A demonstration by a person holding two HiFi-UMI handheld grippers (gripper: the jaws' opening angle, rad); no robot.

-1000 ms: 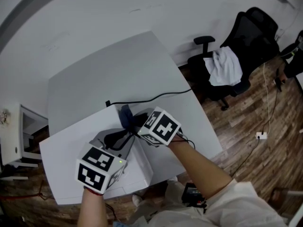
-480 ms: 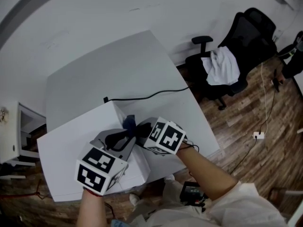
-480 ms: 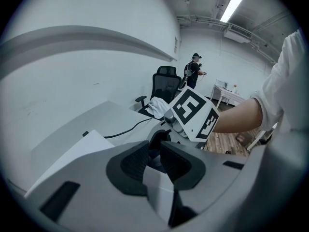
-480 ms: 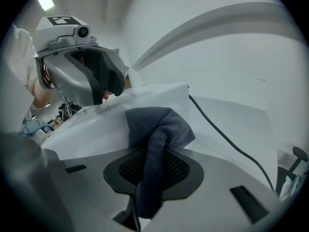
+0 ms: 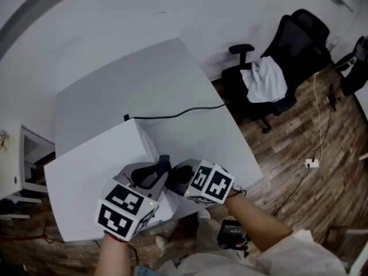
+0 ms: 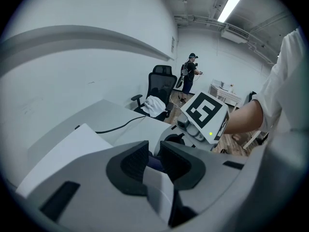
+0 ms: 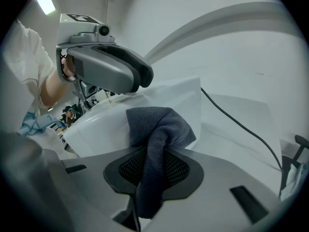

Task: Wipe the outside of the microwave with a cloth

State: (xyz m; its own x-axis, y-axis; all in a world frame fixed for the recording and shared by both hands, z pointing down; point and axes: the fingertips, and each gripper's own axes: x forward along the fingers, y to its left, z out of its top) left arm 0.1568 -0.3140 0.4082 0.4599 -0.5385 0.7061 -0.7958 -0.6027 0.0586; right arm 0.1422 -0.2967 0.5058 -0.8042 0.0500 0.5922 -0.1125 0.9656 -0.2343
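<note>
The white microwave (image 5: 86,165) stands on the white table (image 5: 126,85). My right gripper (image 5: 175,176) is shut on a dark blue-grey cloth (image 5: 165,162) and holds it at the microwave's right side, near the front corner. In the right gripper view the cloth (image 7: 157,129) bunches between the pads and lies by the white side wall (image 7: 96,127). My left gripper (image 5: 150,175) sits over the microwave's top right edge, jaws drawn together with nothing held. From the left gripper view (image 6: 153,161) the right gripper's marker cube (image 6: 205,115) shows just beyond.
A black power cable (image 5: 172,115) runs from the microwave's back across the table. A black office chair (image 5: 287,56) with a white garment (image 5: 264,79) stands on the wood floor at the right. A white cabinet (image 5: 14,165) is at the left. A person (image 6: 190,74) stands far off.
The right gripper has slid the cloth along the microwave's right side, from the back corner toward the front. The left gripper has stayed on the top, shifting only slightly.
</note>
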